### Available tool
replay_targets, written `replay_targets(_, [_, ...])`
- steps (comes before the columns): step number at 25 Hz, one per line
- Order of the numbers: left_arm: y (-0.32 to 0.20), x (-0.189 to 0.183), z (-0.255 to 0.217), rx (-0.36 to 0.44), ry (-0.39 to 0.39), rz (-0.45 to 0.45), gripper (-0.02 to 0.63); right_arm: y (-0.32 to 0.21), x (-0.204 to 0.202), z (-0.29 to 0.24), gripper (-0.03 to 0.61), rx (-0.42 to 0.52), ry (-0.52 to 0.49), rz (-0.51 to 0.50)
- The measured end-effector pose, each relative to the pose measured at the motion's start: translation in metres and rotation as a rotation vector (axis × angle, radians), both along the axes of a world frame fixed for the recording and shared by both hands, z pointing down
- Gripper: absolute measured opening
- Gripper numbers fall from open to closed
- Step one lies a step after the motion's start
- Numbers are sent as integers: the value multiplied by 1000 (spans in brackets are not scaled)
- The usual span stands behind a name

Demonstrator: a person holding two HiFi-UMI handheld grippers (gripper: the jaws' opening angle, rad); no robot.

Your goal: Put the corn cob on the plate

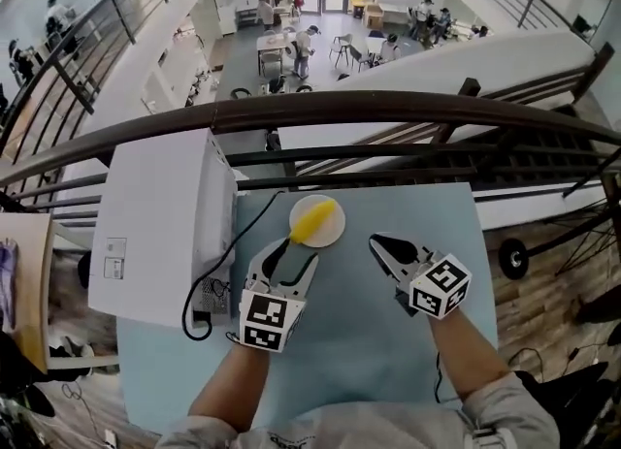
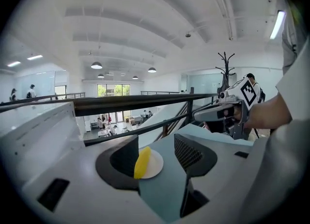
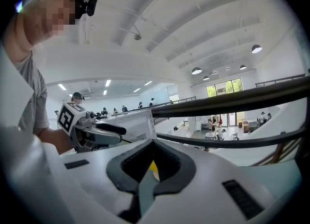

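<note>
A yellow corn cob (image 1: 315, 220) lies on a small white plate (image 1: 333, 234) near the far edge of the light blue table (image 1: 388, 340). My left gripper (image 1: 289, 255) hovers just short of the plate, open, with nothing between its jaws. In the left gripper view the corn cob (image 2: 142, 162) and plate (image 2: 155, 166) show past its left jaw. My right gripper (image 1: 380, 243) hangs to the right of the plate, shut and empty. In the right gripper view a sliver of corn cob (image 3: 153, 166) shows through its jaws, and the left gripper (image 3: 118, 130) is at the left.
A white box-shaped machine (image 1: 160, 224) stands on the table's left side, with a black cable (image 1: 218, 282) looping beside my left gripper. A dark railing (image 1: 320, 108) runs just beyond the table's far edge, above a lower floor with people.
</note>
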State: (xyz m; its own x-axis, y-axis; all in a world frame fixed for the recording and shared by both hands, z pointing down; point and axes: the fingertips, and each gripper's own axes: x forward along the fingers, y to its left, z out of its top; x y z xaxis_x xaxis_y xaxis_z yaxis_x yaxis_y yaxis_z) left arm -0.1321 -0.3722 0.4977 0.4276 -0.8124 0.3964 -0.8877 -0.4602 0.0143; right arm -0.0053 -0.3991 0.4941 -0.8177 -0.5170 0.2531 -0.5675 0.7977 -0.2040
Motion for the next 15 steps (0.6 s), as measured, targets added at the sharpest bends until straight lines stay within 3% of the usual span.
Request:
replay_targets(9, [91,-35,-70,36,68,-25,204,71,-1,-54,17,-1,31,33])
replay_targets(15, [156,-83,-102,69,85,-34,146,117,-14,-83,17,1,31,44])
